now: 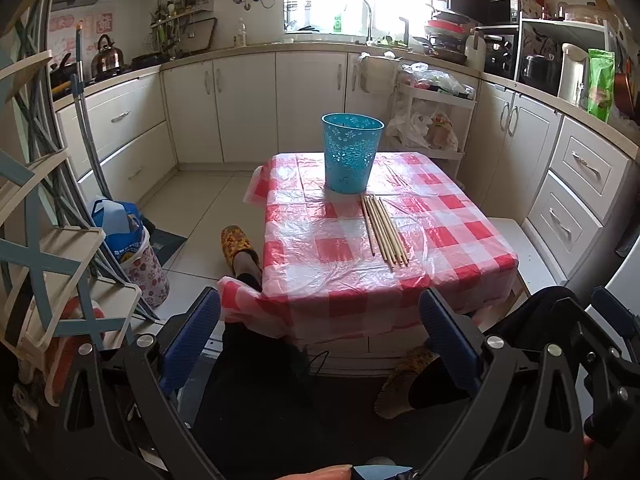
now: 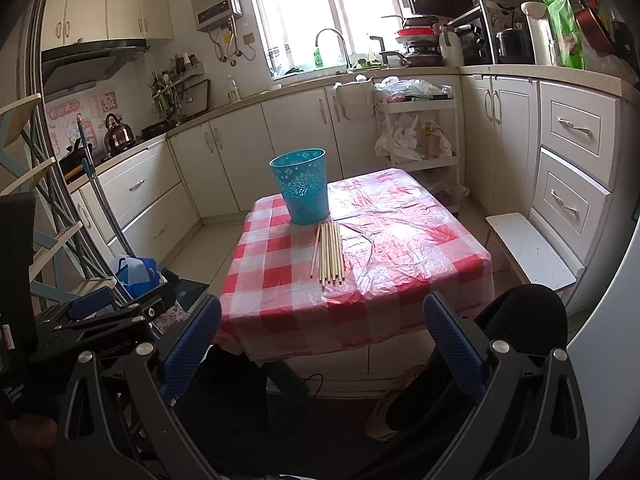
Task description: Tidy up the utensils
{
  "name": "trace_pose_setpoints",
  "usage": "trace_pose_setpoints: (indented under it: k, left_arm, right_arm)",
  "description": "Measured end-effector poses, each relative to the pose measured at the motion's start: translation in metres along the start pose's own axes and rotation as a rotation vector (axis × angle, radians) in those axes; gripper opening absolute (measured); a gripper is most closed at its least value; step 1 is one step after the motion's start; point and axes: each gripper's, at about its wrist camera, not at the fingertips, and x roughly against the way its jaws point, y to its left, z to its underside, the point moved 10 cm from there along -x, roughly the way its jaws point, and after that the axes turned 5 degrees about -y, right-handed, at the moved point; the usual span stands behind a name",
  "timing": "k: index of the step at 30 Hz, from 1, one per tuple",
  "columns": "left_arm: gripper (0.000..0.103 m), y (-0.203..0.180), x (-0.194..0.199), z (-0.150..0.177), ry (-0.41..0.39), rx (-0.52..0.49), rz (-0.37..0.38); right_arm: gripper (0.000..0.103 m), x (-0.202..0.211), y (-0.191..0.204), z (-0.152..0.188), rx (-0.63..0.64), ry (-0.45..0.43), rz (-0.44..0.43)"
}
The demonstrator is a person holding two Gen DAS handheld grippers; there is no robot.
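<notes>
The left gripper (image 1: 320, 344) is held wide and empty. Ahead of it, the blue basket (image 1: 352, 152) is seen, with chopsticks (image 1: 384, 228) just before it. The right gripper (image 2: 322, 346) is likewise spread, holding nothing. Nothing is sorted yet.

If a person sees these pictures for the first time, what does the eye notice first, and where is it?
The red-and-white checked tablecloth in the middle of the kitchen stands out first. On it, toward the far edge, stands an upright blue basket, and a bundle of wooden chopsticks lies flat just in front of it. Both tools, left and right, are open and short of the table.
</notes>
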Motion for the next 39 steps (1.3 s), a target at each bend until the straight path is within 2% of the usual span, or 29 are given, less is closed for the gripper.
trace_pose_setpoints:
  k: [39]
  left_arm:
    - [0.095, 0.0014, 0.0011, -0.0028, -0.014, -0.004, -0.007]
  right_arm:
    - [0.097, 0.0004, -0.0019, -0.0029, 0.000, -0.003, -0.002]
